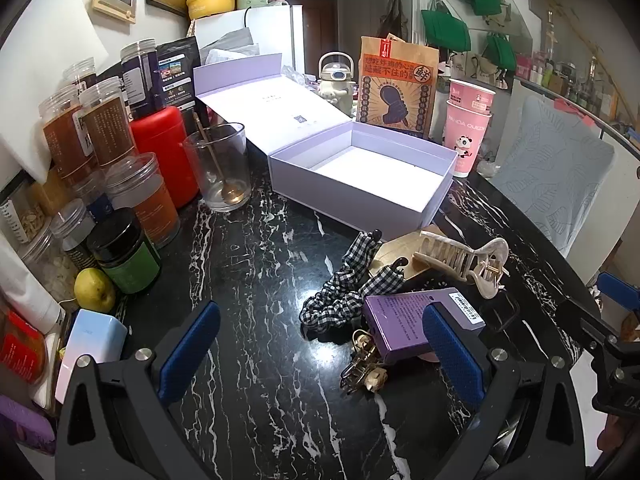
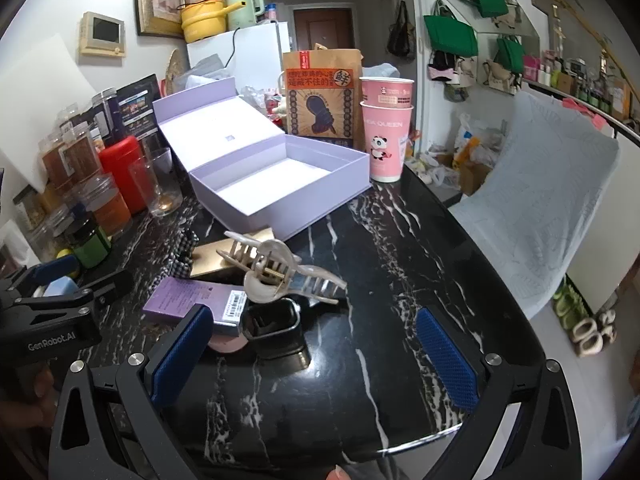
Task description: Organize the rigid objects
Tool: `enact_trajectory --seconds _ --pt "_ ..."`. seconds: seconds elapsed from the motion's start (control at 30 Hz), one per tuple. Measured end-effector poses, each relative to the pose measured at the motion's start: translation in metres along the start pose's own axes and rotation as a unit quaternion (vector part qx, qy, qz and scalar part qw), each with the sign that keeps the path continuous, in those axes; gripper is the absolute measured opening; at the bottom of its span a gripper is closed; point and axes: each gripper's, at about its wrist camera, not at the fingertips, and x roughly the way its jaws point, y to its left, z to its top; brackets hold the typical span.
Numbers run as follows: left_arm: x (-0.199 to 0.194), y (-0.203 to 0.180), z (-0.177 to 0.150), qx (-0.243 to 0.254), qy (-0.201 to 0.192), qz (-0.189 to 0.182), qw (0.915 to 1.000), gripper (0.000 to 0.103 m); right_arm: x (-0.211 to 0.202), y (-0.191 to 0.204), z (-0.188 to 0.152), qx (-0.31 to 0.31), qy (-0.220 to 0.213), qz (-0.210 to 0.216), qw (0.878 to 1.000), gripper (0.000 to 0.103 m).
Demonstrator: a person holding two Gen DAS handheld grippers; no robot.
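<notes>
An open lilac box (image 1: 360, 172) (image 2: 280, 184) with its lid folded back stands empty on the black marble table (image 1: 256, 264). In front of it lies a pile: a cream claw clip (image 1: 464, 260) (image 2: 280, 272), a checked scrunchie (image 1: 348, 288), a purple carton (image 1: 412, 320) (image 2: 188, 300), a gold clip (image 1: 364, 364), a gold card (image 2: 228, 256) and a black square clip (image 2: 272, 320). My left gripper (image 1: 320, 352) is open and empty, its right finger beside the carton. My right gripper (image 2: 316, 352) is open and empty, just short of the black clip.
Jars, a red canister (image 1: 164, 152), a glass with a spoon (image 1: 220, 168) and a lemon (image 1: 94, 290) crowd the table's left side. A paper bag (image 1: 396, 88) and pink cups (image 1: 468, 132) stand behind the box. A cloth-covered chair (image 2: 540, 208) is at the right.
</notes>
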Motion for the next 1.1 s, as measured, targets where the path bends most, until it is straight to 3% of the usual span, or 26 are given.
enact_trajectory --seconds 1.1 --pt "-0.011 -0.005 0.0 0.008 -0.012 -0.006 0.9999 0.103 -0.01 0.0 0.0 -0.006 -0.019 0.001 1.0 0.103"
